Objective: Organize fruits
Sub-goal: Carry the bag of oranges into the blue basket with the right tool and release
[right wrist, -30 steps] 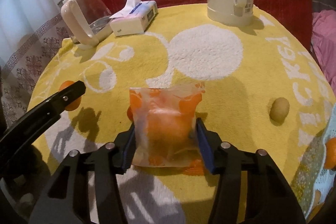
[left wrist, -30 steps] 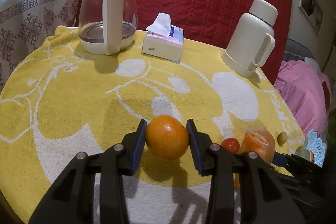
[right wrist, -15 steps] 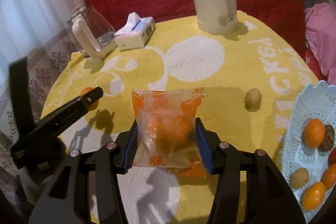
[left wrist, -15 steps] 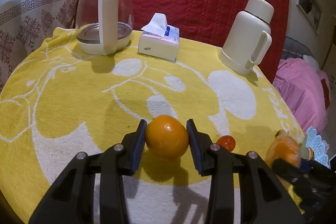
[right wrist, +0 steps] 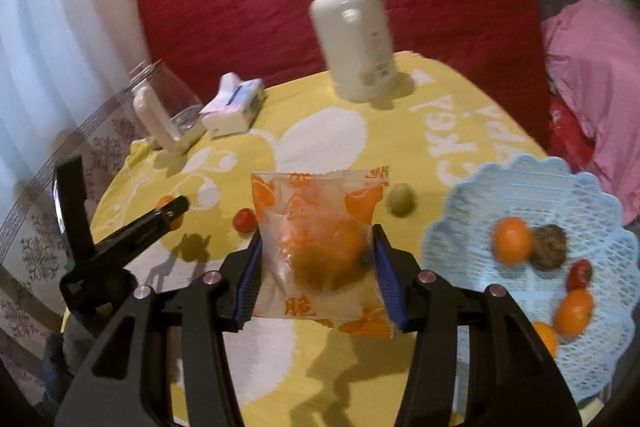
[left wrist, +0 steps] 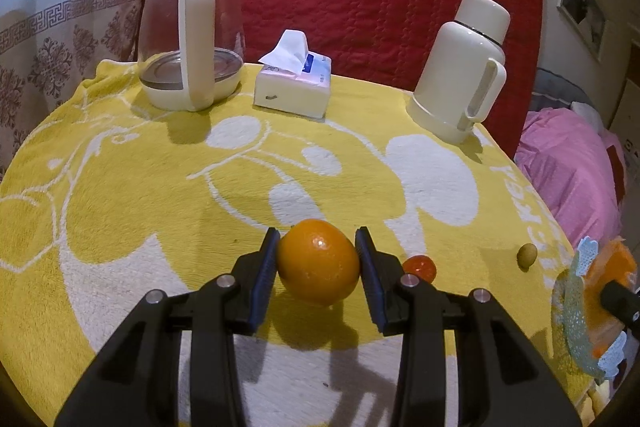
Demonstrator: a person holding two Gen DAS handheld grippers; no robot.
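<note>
My left gripper (left wrist: 318,269) is shut on a large orange (left wrist: 318,267) and holds it just above the yellow cloth. My right gripper (right wrist: 318,263) is shut on a clear plastic bag with an orange inside (right wrist: 320,247), lifted above the table, left of a pale blue lace-edged fruit basket (right wrist: 480,195) that holds several fruits. A small red tomato (left wrist: 419,265) (right wrist: 244,219) and a green-brown small fruit (left wrist: 527,255) (right wrist: 400,203) lie on the cloth. The left gripper (right wrist: 176,213) shows in the right wrist view.
A glass kettle (left wrist: 190,39), a tissue box (left wrist: 294,87) and a white thermos jug (left wrist: 464,67) stand along the far edge of the yellow cloth (left wrist: 120,167). A red quilted backrest is behind. Pink bedding (left wrist: 572,167) lies to the right.
My right gripper has lifted the bagged orange and swung right, bringing the blue basket fully into view. My left gripper keeps hold of the orange, almost still.
</note>
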